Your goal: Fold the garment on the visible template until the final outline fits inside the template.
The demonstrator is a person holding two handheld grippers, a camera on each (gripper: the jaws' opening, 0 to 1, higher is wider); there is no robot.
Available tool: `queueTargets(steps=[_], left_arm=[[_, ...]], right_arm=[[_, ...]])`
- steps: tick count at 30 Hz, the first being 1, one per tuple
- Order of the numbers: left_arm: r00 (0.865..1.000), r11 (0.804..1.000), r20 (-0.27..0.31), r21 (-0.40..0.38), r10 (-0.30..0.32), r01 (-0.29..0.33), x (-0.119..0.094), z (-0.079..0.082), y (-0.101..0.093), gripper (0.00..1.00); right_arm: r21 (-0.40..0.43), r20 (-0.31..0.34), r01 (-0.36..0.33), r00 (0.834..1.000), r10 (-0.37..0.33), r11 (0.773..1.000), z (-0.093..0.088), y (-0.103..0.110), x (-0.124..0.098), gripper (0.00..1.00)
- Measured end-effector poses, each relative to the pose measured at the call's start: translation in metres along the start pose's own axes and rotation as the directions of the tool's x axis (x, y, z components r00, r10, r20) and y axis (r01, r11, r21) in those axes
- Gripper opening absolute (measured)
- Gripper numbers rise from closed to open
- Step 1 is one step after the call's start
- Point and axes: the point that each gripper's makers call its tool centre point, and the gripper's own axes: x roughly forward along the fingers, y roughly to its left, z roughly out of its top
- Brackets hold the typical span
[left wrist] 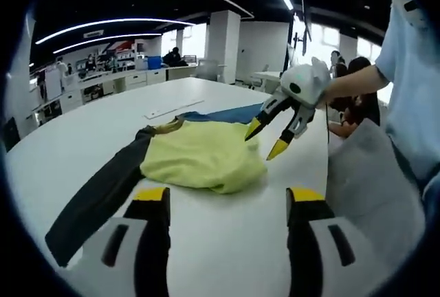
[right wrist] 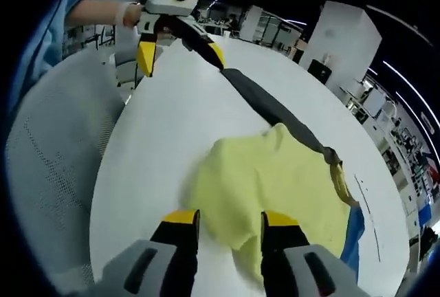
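Observation:
A garment lies crumpled on the white table (left wrist: pixel 227 242): a yellow body (left wrist: pixel 203 156), a long dark sleeve (left wrist: pixel 103 194) and a blue part (left wrist: pixel 227 113) at the far side. My left gripper (left wrist: pixel 228 197) is open just short of the yellow body, with the sleeve's end off to its left. My right gripper (left wrist: pixel 267 139) hangs open over the body's right edge, its yellow tips apart. In the right gripper view, the right gripper (right wrist: pixel 229 219) hovers open above the yellow cloth (right wrist: pixel 275 187). The left gripper (right wrist: pixel 182 55) stands open by the far end of the sleeve (right wrist: pixel 275 111).
A thin pale strip (left wrist: pixel 172 110) lies on the table beyond the garment. A grey mesh chair (right wrist: pixel 55 159) stands at the table's edge beside a person's blue sleeve (left wrist: pixel 412 70). Desks and seated people (left wrist: pixel 347 70) fill the office behind.

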Motion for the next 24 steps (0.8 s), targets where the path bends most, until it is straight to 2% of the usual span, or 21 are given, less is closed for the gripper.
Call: queueTargets(steps=[8,15,21,24], left_arm=[[1.0,1.0,-0.01,-0.014,0.018,-0.018,-0.004,-0.007,-0.003,0.63],[1.0,0.999,-0.008,-0.032,0.029,-0.029,-0.008,-0.01,-0.001,0.62],[1.0,0.999,-0.008,-0.048,0.026,-0.026,-0.007,-0.014,-0.002,0.6],[1.0,0.998,-0.007,-0.051,0.022,-0.022,-0.006,-0.015,-0.003,0.59]], right_arm=[[-0.046,-0.052,-0.012,0.999,0.009,0.999,-0.001,0.005,0.02,0.2],[-0.012,-0.059,-0.012,0.998,0.012,1.0,0.002,0.0,0.021,0.0],[0.04,-0.025,-0.005,1.0,0.006,0.999,0.015,-0.016,0.01,0.0],[0.053,-0.013,0.021,1.0,-0.021,0.998,0.023,-0.031,0.003,0.0]])
